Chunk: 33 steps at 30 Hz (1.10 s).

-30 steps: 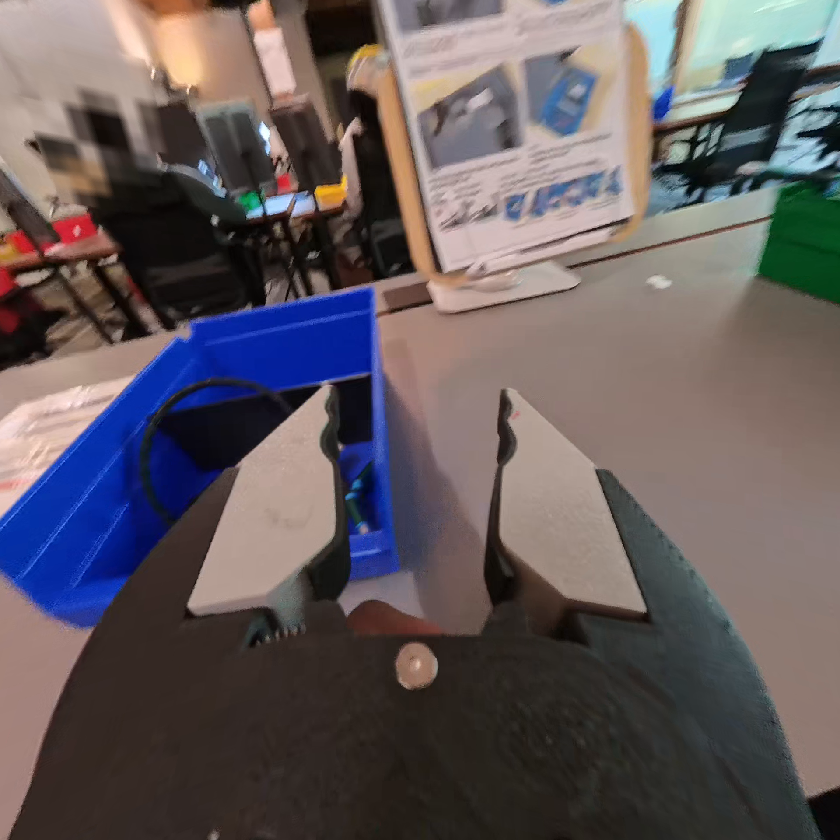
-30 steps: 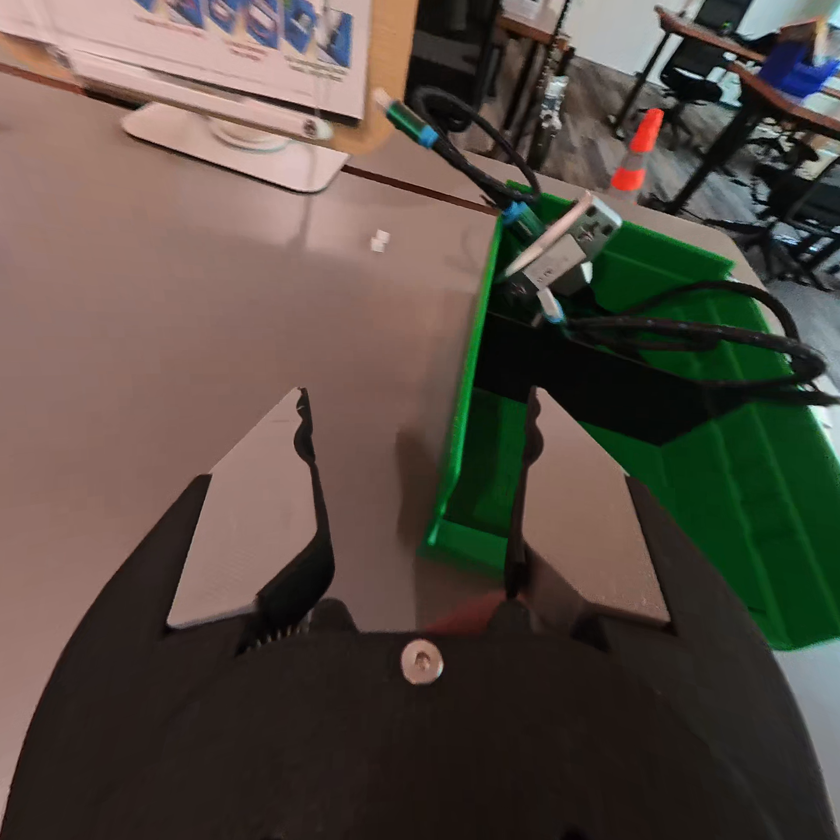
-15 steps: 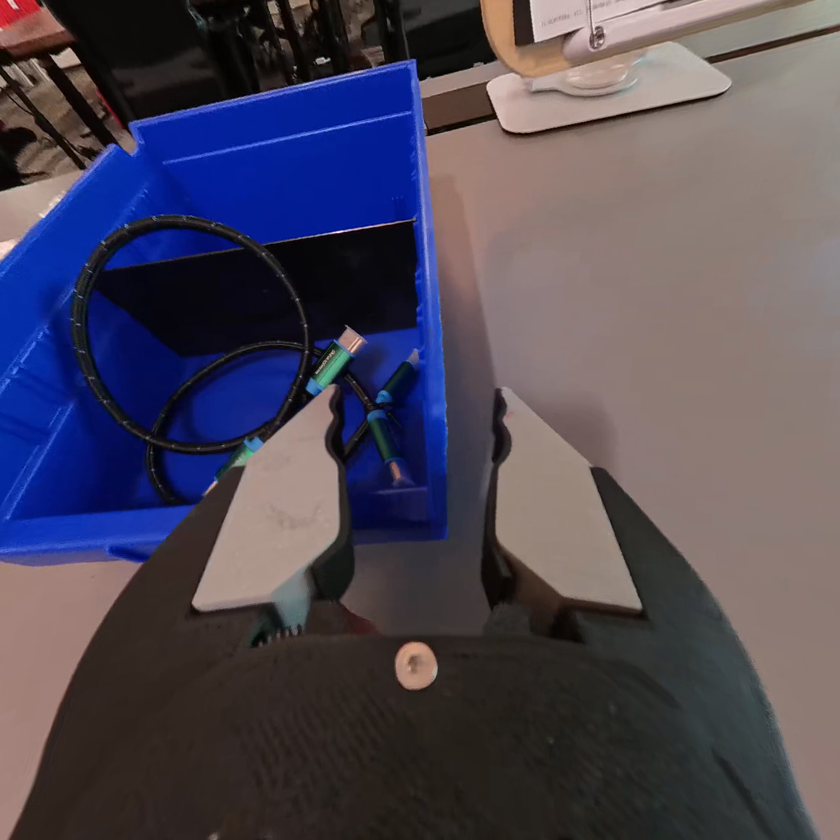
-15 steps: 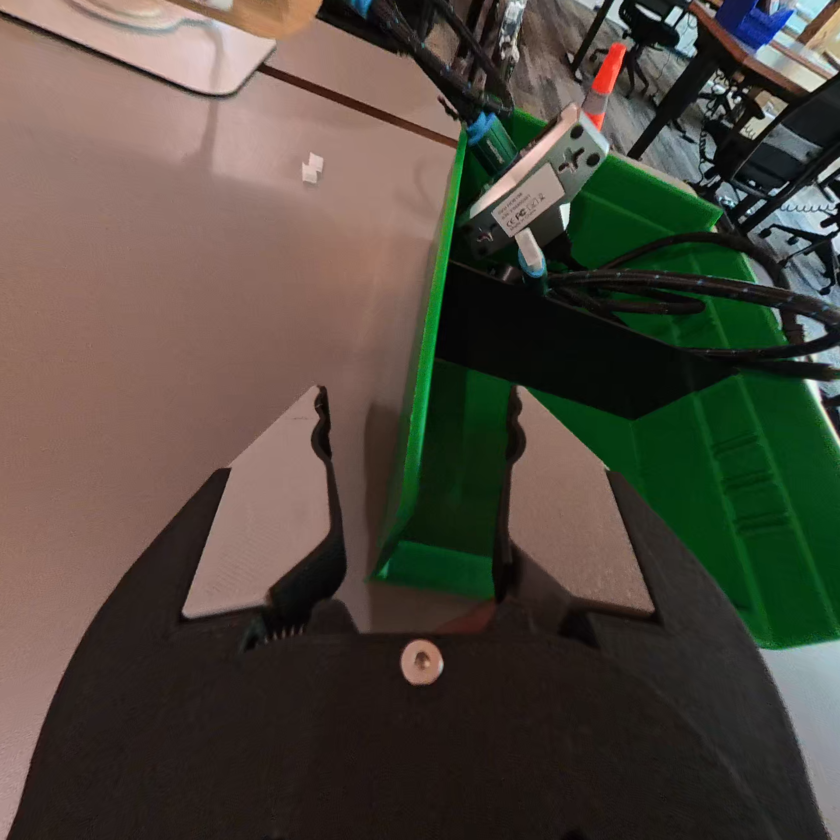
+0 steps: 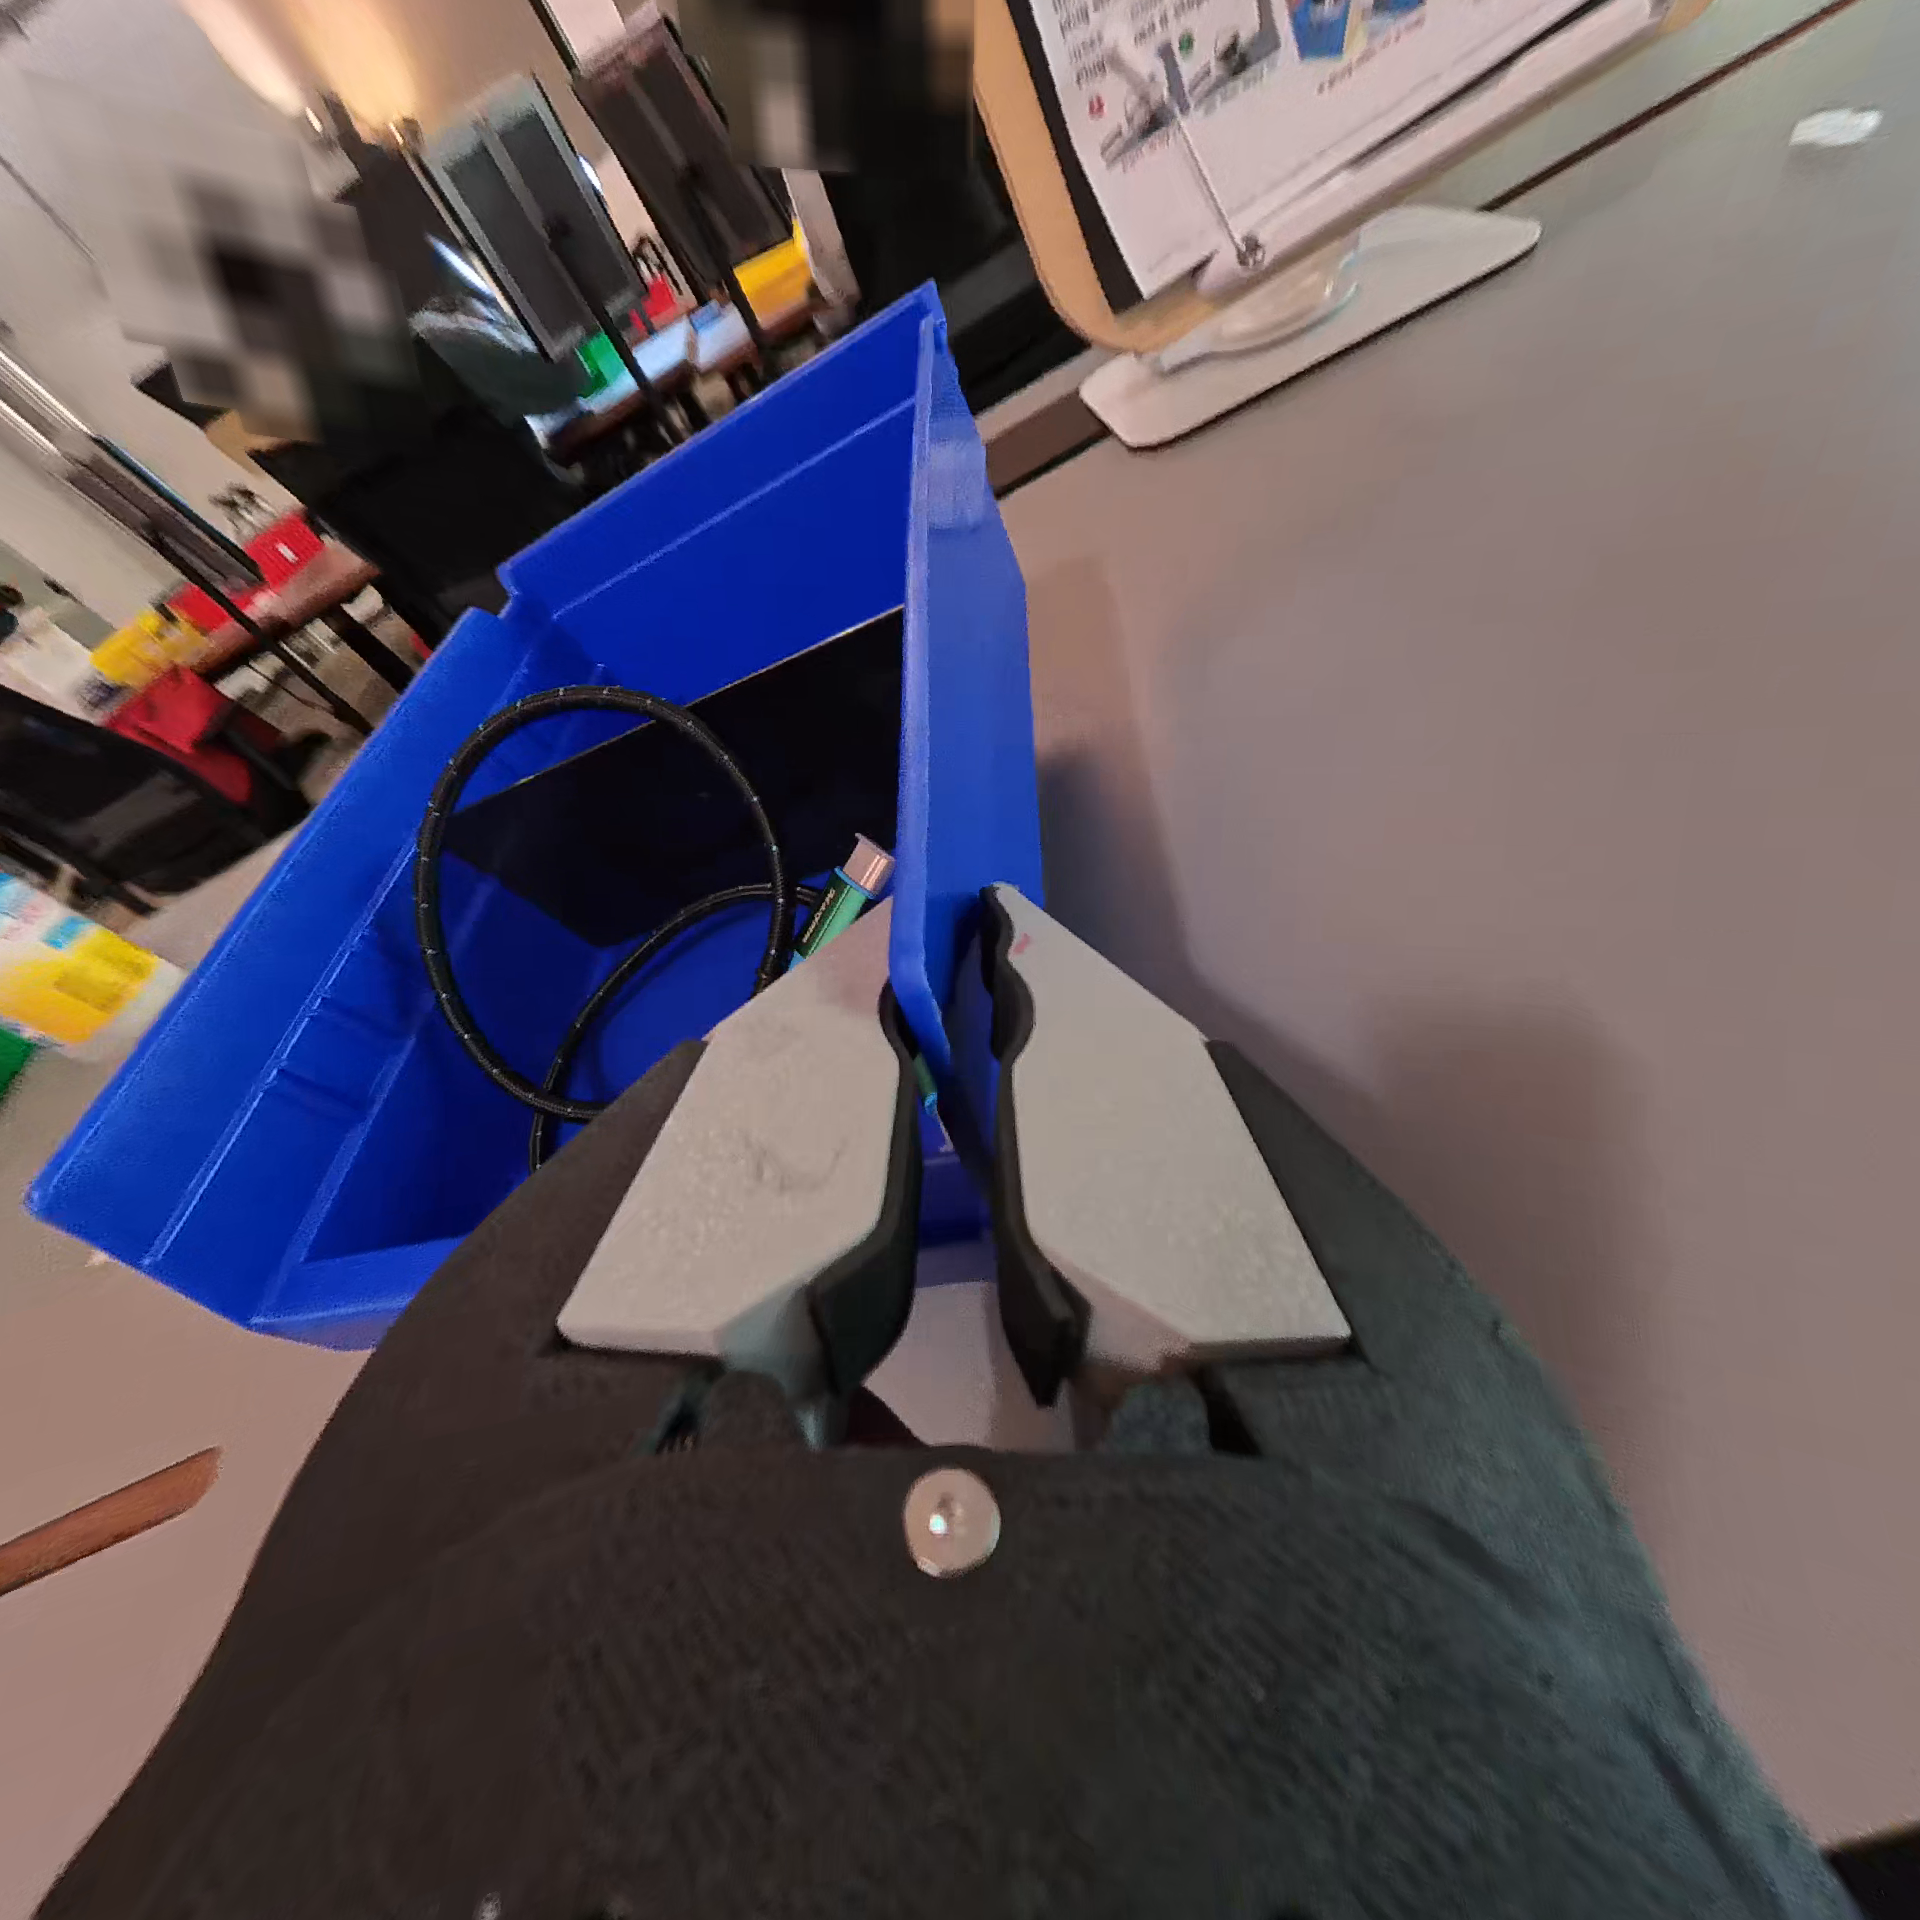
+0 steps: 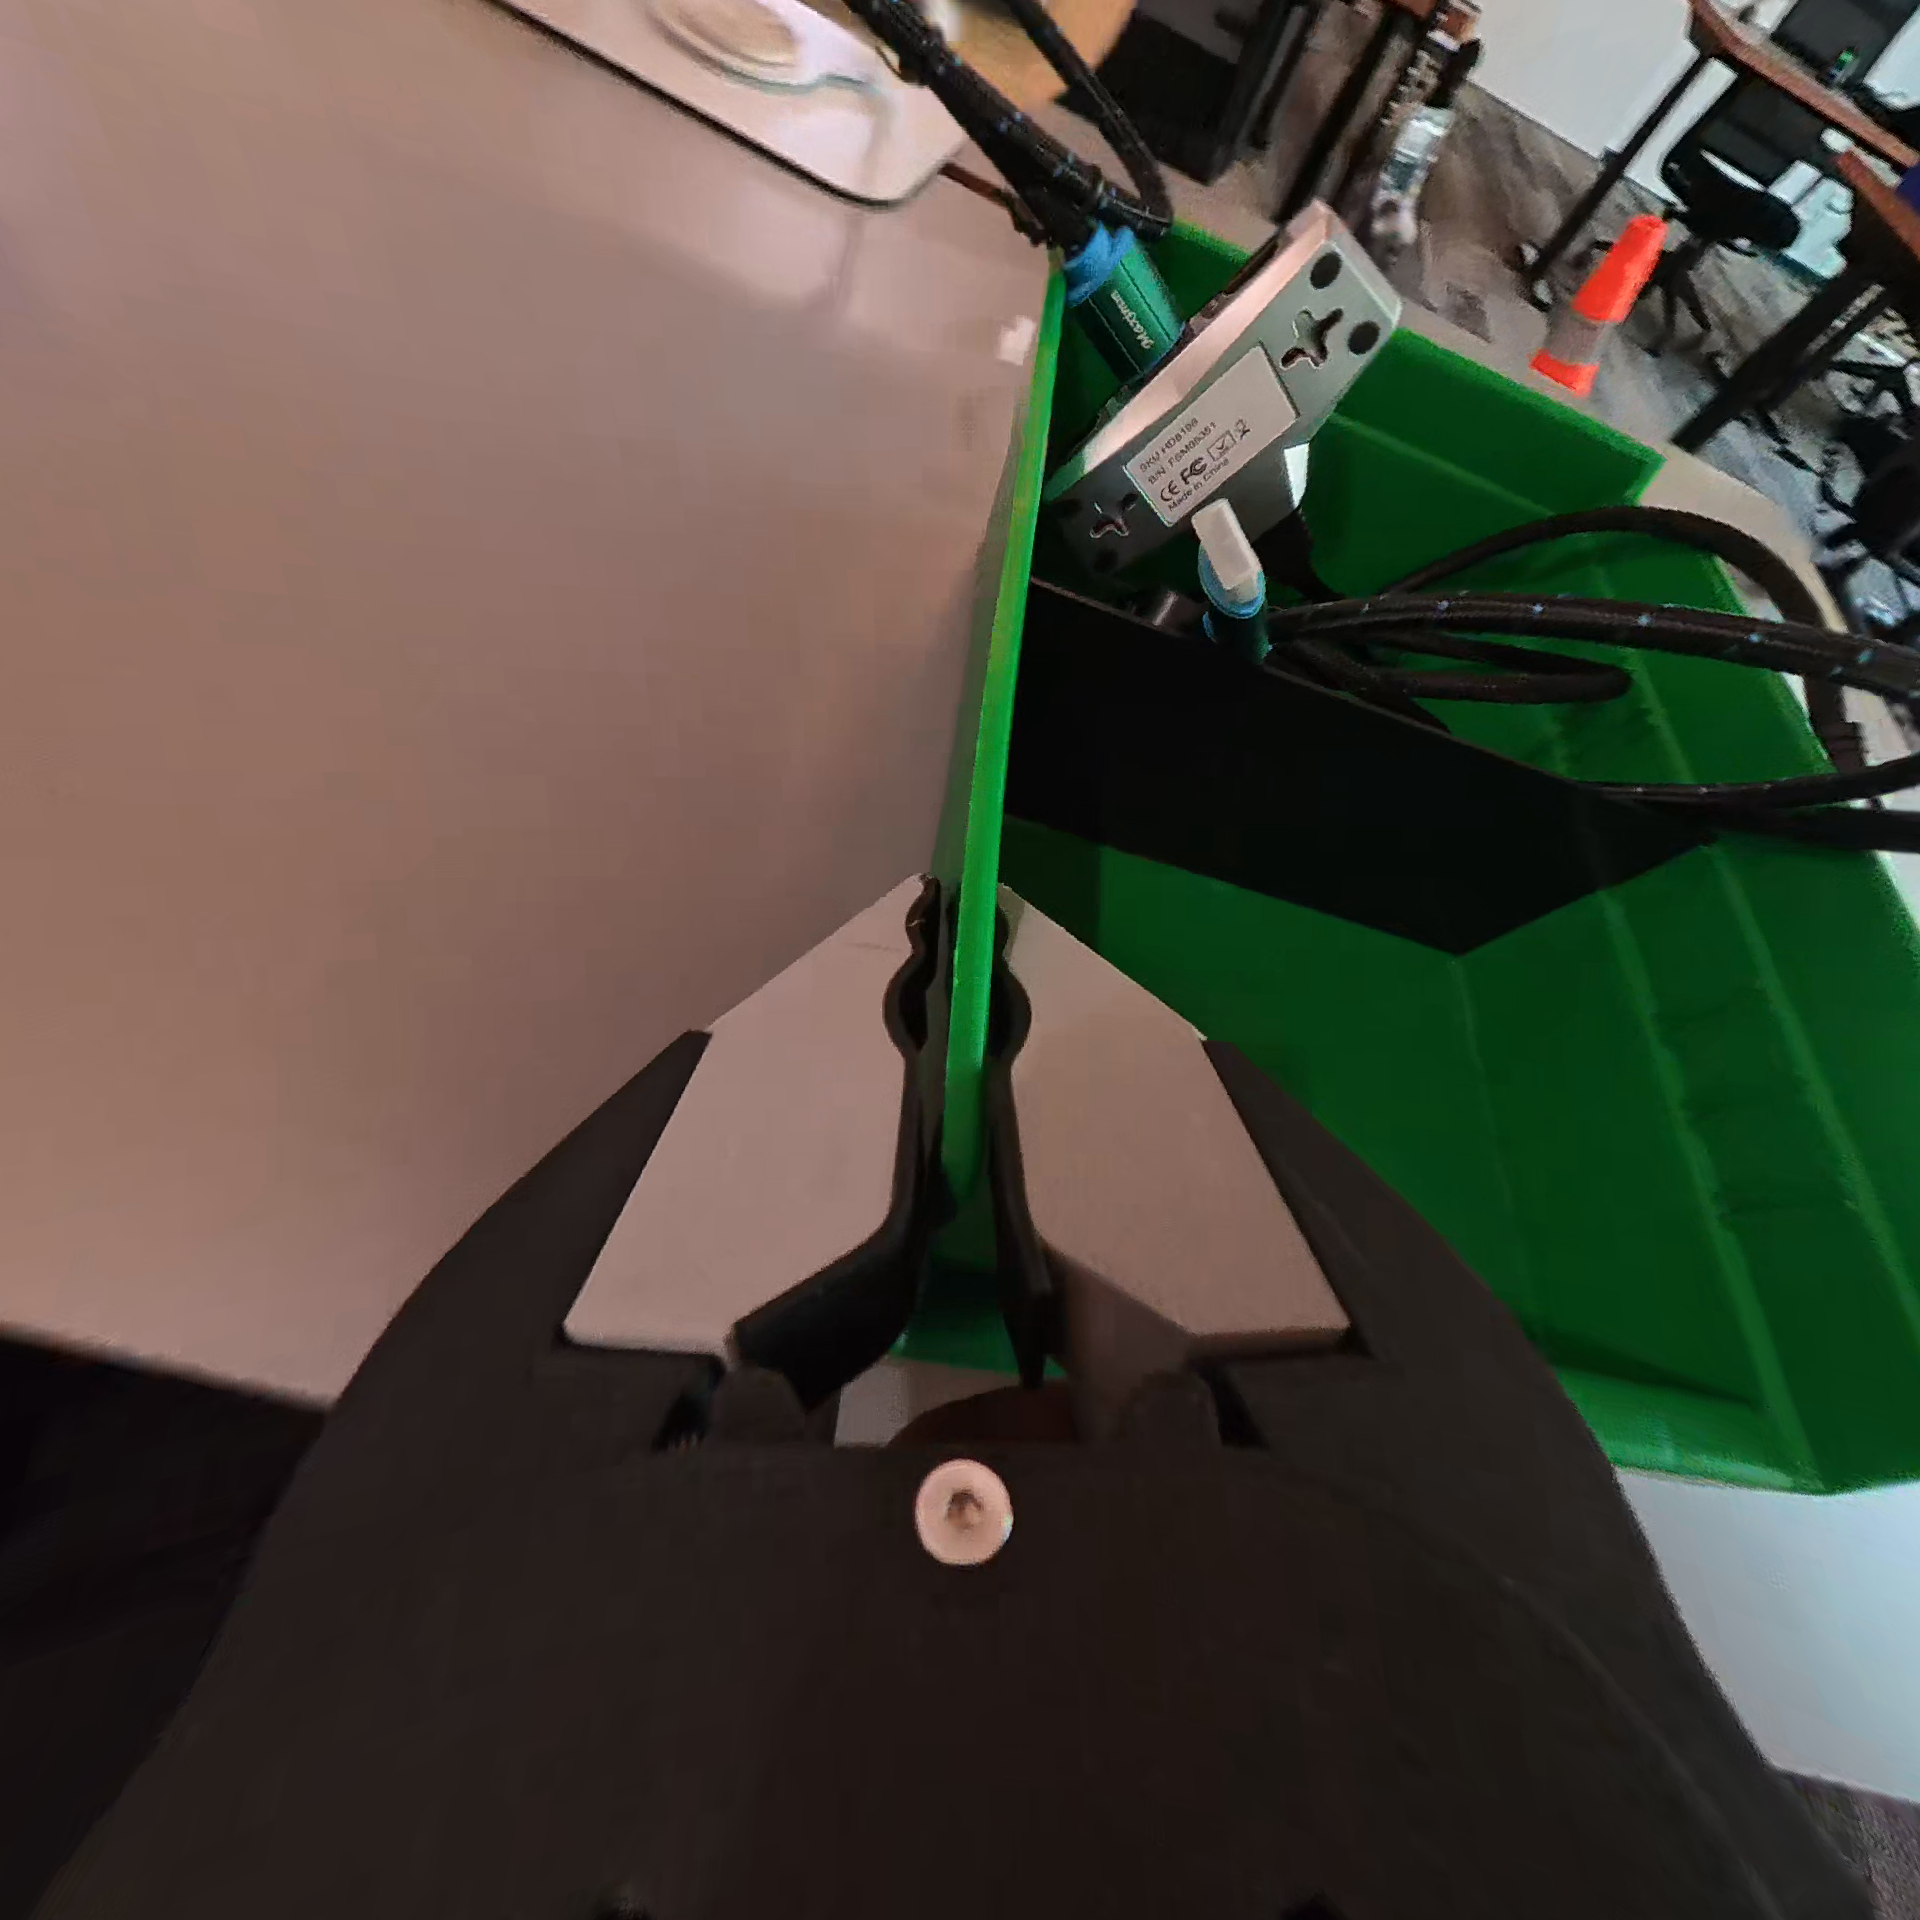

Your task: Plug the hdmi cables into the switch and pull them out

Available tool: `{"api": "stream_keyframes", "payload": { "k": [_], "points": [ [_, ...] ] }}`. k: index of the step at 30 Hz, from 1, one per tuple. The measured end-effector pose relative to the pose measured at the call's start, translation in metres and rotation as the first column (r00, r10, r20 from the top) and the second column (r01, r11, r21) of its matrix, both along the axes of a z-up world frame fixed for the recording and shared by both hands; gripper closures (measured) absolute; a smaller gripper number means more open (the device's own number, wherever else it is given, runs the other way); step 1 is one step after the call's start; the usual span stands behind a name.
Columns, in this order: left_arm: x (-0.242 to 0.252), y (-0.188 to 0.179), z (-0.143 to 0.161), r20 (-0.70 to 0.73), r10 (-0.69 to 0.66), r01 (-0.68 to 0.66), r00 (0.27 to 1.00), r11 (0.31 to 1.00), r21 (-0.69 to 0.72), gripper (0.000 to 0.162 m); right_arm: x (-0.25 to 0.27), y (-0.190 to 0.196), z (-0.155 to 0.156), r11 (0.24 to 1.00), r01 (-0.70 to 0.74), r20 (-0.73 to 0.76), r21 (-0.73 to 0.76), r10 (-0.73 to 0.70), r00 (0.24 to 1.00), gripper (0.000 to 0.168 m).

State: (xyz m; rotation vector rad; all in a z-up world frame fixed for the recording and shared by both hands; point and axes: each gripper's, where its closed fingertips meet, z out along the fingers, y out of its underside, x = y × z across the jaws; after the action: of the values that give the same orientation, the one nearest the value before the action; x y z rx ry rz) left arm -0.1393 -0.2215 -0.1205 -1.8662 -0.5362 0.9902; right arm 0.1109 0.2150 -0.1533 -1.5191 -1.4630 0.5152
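My left gripper [image 5: 935, 940] is shut on the right wall of a blue bin [image 5: 961, 727]. The bin holds a coiled black braided HDMI cable [image 5: 488, 883] with a green plug [image 5: 836, 909]. My right gripper [image 6: 961, 914] is shut on the left wall of a green bin [image 6: 1003, 675]. In that bin a silver HDMI switch [image 6: 1226, 405] leans on edge behind a black divider [image 6: 1299, 790], with a green-plugged cable [image 6: 1127, 301] in it and more black cables [image 6: 1558, 634] trailing right.
Both bins stand on a grey table [image 5: 1507, 779]. A sign on a white stand [image 5: 1309, 301] is at the table's far edge. Desks, chairs and an orange cone [image 6: 1605, 301] lie beyond the table. There is about 50 centimetres between the tips of the two grippers.
Both grippers were open beside the bins. Each has since moved over a bin wall and closed on it. The left view has tilted up.
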Motion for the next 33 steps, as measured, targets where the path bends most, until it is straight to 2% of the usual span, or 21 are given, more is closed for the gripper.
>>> {"api": "stream_keyframes", "payload": {
  "k": [3, 6, 10, 14, 16, 19, 22, 25, 28, 33],
  "points": [
    [0.014, -0.009, 0.026, -0.097, 0.008, -0.004, 0.995, 0.999, 0.038, 0.157, 0.001, -0.052, 0.001, 0.995, -0.094, 0.005, -0.022, 0.094, 0.996, 0.162],
    [0.031, -0.011, 0.064, -0.156, 0.003, 0.016, 0.988, 0.993, 0.119, 0.157, -0.021, -0.122, 0.0, 0.974, -0.215, 0.009, -0.069, 0.216, 0.976, 0.153],
    [0.056, -0.012, 0.111, -0.227, -0.025, 0.067, 0.973, 0.982, 0.178, 0.157, -0.081, -0.227, -0.002, 0.932, -0.353, -0.02, -0.083, 0.353, 0.936, 0.147],
    [0.073, -0.028, 0.148, -0.31, 0.007, 0.049, 0.951, 0.984, 0.173, 0.156, -0.154, -0.35, 0.001, 0.843, -0.51, -0.071, -0.169, 0.506, 0.86, 0.135],
    [0.077, -0.042, 0.162, -0.33, 0.043, 0.014, 0.943, 0.985, 0.17, 0.157, -0.18, -0.399, 0.02, 0.822, -0.553, -0.128, -0.134, 0.539, 0.832, 0.141],
    [0.082, -0.066, 0.171, -0.347, 0.087, -0.038, 0.934, 0.989, 0.146, 0.157, -0.174, -0.442, 0.069, 0.781, -0.623, -0.252, -0.046, 0.594, 0.764, 0.127],
    [0.086, -0.084, 0.171, -0.354, 0.116, -0.074, 0.928, 0.989, 0.131, 0.158, -0.141, -0.446, 0.101, 0.729, -0.681, -0.335, 0.069, 0.66, 0.672, 0.124],
    [0.09, -0.078, 0.17, -0.358, 0.109, -0.062, 0.927, 0.988, 0.14, 0.158, -0.114, -0.419, 0.104, 0.712, -0.689, -0.346, 0.134, 0.685, 0.641, 0.124],
    [0.103, -0.044, 0.17, -0.359, 0.03, 0.017, 0.933, 0.991, 0.129, 0.158, -0.093, -0.378, 0.092, 0.725, -0.68, -0.303, 0.106, 0.675, 0.673, 0.116],
    [0.143, 0.052, 0.161, -0.323, -0.224, 0.253, 0.92, 0.966, 0.05, 0.157, -0.057, -0.28, 0.099, 0.8, -0.581, -0.284, 0.148, 0.597, 0.75, 0.107]
  ]
}}
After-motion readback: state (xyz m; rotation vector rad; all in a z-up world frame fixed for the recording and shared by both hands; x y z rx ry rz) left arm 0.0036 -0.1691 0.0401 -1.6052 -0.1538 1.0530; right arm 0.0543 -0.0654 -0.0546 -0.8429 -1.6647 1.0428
